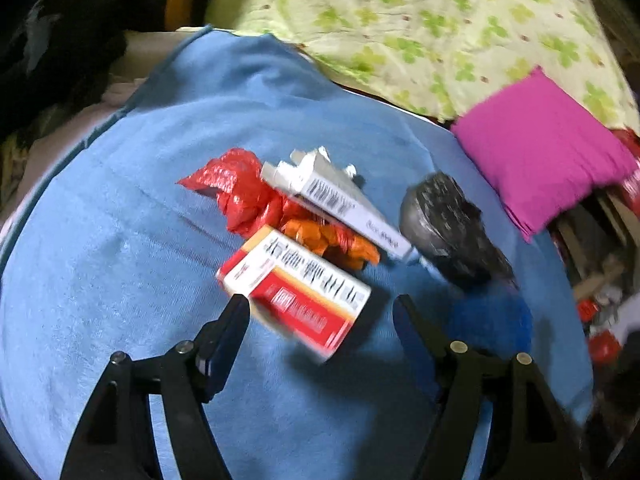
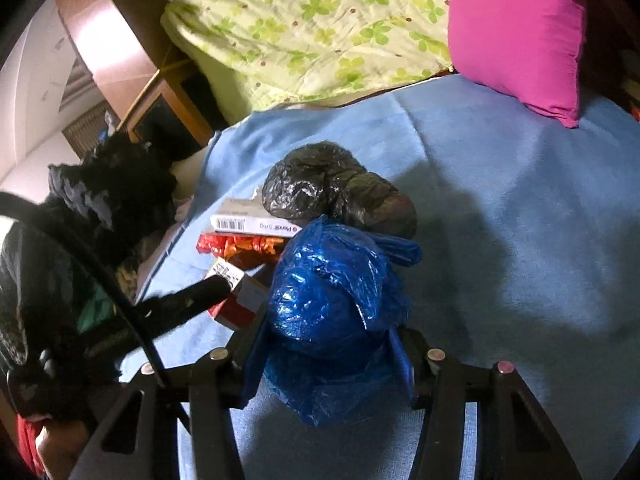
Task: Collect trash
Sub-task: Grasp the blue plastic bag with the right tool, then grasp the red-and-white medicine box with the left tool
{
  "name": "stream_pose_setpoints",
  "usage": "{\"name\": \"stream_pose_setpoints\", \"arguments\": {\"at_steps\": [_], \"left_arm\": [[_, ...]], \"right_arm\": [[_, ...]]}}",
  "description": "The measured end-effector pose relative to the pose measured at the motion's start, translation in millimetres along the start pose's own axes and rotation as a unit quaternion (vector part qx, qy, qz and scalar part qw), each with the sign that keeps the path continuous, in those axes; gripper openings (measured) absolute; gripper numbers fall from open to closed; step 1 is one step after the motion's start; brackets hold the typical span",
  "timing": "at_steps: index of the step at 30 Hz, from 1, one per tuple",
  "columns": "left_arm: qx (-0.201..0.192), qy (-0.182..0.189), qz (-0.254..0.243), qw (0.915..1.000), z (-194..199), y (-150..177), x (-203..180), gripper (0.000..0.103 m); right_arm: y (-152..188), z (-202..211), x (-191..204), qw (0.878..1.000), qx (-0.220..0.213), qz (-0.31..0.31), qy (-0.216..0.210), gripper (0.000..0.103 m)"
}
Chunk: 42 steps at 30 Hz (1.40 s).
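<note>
A blue blanket point(image 1: 120, 240) covers the bed, with a green floral quilt point(image 1: 420, 20) and pink pillow point(image 1: 548, 152) beyond. The left gripper point(image 1: 320, 308) is spread wide and empty, the red-and-white carton point(image 1: 296, 292) just ahead between its fingertips: light, stiff, best pinched across its narrow sides. The right gripper point(image 2: 324, 344) is closed around a crinkly blue plastic bag point(image 2: 332, 292) (soft, slippery). Beyond it lie a black bag point(image 2: 336, 188) and white box point(image 2: 256, 224).

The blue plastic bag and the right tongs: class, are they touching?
Touching. In the right wrist view, the blue plastic bag sits between the right tongs, its crinkled plastic pressed against both fingers with no gap.
</note>
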<state>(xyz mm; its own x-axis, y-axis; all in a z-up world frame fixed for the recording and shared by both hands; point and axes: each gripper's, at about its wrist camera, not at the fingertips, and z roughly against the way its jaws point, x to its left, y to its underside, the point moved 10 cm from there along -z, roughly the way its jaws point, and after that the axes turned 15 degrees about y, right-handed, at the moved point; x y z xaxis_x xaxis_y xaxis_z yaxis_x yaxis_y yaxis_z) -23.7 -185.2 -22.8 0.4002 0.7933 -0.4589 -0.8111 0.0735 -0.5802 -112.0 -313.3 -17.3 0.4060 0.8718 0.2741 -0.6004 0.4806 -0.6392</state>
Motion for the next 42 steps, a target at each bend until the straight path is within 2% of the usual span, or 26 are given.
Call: {"name": "stream_pose_setpoints", "arguments": {"at_steps": [3,5,7,9,13,15,17,20,22,30,33,35,36,37,38,42], "left_arm": [[-0.002,-0.039,0.001,0.9992,-12.8,-6.5,-3.5,0.08],[0.004,-0.071,0.002,0.9975,-16.7,-8.2,0.0,0.08],[0.002,-0.084,0.006,0.9964,-14.0,-8.7,2.8,0.08],[0.01,-0.1,-0.01,0.9949,-8.4,-2.2,10.2,0.08],[0.009,-0.1,-0.002,0.9949,10.3,10.9,40.1,0.086],[0.002,-0.105,0.009,0.9944,27.4,13.5,56.9,0.086],[0.008,-0.106,-0.001,0.9944,38.3,15.4,63.2,0.086],[-0.017,-0.132,-0.011,0.991,60.5,10.9,72.0,0.086],[-0.028,-0.12,-0.004,0.9923,67.4,9.7,70.0,0.086],[-0.009,-0.129,-0.027,0.9912,38.5,11.2,46.8,0.086],[0.006,-0.151,-0.031,0.9881,22.9,11.3,52.6,0.086],[0.015,-0.15,-0.028,0.9882,16.4,14.2,56.2,0.086],[0.017,-0.137,-0.025,0.9901,14.1,16.6,56.6,0.079],[0.021,-0.124,-0.024,0.9917,12.6,18.3,55.9,0.059],[0.028,-0.114,-0.025,0.9927,10.6,20.9,55.3,0.055],[0.029,-0.095,-0.047,0.994,12.5,24.4,47.4,0.054]], "right_arm": [[-6.0,7.3,-6.2,1.0,-0.016,-0.003,0.006,0.056],[-6.7,7.7,-7.3,1.0,-0.017,-0.005,0.007,0.056],[-7.0,8.1,-6.0,1.0,-0.017,-0.003,0.004,0.056],[-8.5,9.8,-4.8,1.0,-0.021,-0.001,0.001,0.056],[-9.9,14.5,-5.5,1.0,-0.026,-0.006,-0.006,0.056],[-9.6,15.0,-5.4,1.0,-0.026,-0.008,-0.01,0.056],[-9.5,15.3,-4.1,1.0,-0.027,-0.007,-0.011,0.056],[-8.6,16.1,-2.1,1.0,-0.028,-0.004,-0.014,0.056],[-8.3,15.7,-2.1,1.0,-0.028,-0.003,-0.015,0.056],[-6.9,16.2,-1.4,0.999,-0.03,0.009,-0.011,0.056],[-6.7,16.2,-0.5,0.999,-0.03,0.012,-0.011,0.056],[-7.0,16.3,0.6,0.999,-0.031,0.014,-0.011,0.056],[-7.1,16.2,0.7,0.999,-0.031,0.014,-0.011,0.056],[-7.0,16.0,1.1,0.999,-0.03,0.015,-0.011,0.056],[-6.9,15.6,1.5,0.999,-0.03,0.016,-0.011,0.056],[-5.5,14.5,3.5,0.999,-0.03,0.022,-0.007,0.056]]}}
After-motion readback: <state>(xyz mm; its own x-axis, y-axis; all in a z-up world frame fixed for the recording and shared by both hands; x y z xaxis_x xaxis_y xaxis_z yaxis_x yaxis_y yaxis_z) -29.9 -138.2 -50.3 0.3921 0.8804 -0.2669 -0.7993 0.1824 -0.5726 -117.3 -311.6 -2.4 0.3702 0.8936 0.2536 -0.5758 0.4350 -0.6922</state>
